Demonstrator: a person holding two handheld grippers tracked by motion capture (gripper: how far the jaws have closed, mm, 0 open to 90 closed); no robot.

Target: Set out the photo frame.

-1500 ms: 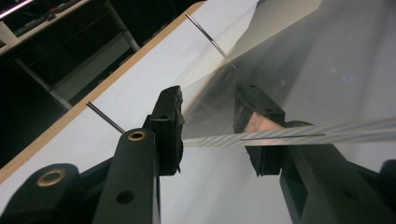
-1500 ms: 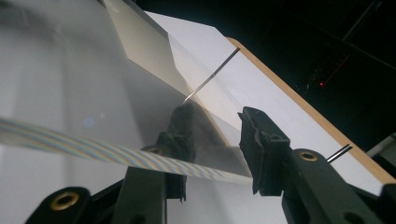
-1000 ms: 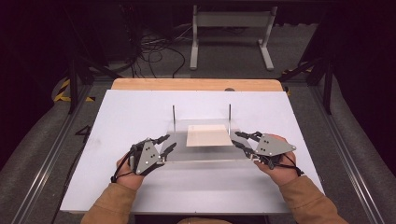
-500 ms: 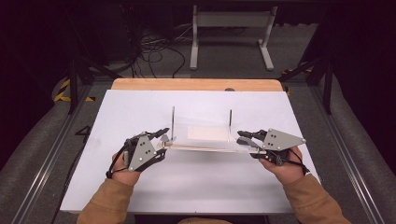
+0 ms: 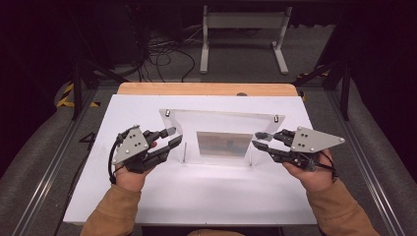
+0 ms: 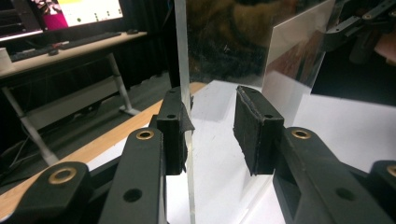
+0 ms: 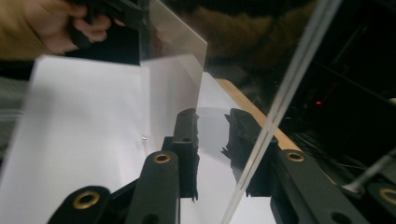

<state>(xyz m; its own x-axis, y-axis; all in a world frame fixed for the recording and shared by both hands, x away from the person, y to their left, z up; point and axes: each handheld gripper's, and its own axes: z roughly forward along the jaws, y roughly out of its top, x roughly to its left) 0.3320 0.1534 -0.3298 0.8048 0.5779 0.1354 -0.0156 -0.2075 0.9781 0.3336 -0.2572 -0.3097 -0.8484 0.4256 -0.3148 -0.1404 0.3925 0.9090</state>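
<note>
I have the clear frame (image 5: pixel 216 123) lifted off the white table (image 5: pixel 196 201), tilted so its top leans away from me. It is 2 clear sheets spaced by 4 metal posts (image 5: pixel 185 152), with a picture card (image 5: pixel 223 144) held in the middle.

The left gripper (image 5: pixel 172 136) clamps the frame's left end. In the left gripper view 1 pad (image 6: pixel 175 135) sits flat on a sheet's edge, and the jaws span the whole sandwich. The right gripper (image 5: pixel 256 139) holds the frame's right end the same way. Its jaws have just been closing with both sheets between them. I judge that holding both ends keeps the frame level and keeps the pads off the card.

The sheet edges are thin and slick, so a slack grip could let 1 end drop. Bare table lies all around the frame. The wooden strip (image 5: pixel 206 89) runs just beyond the frame's far edge, so that side is tightest.
</note>
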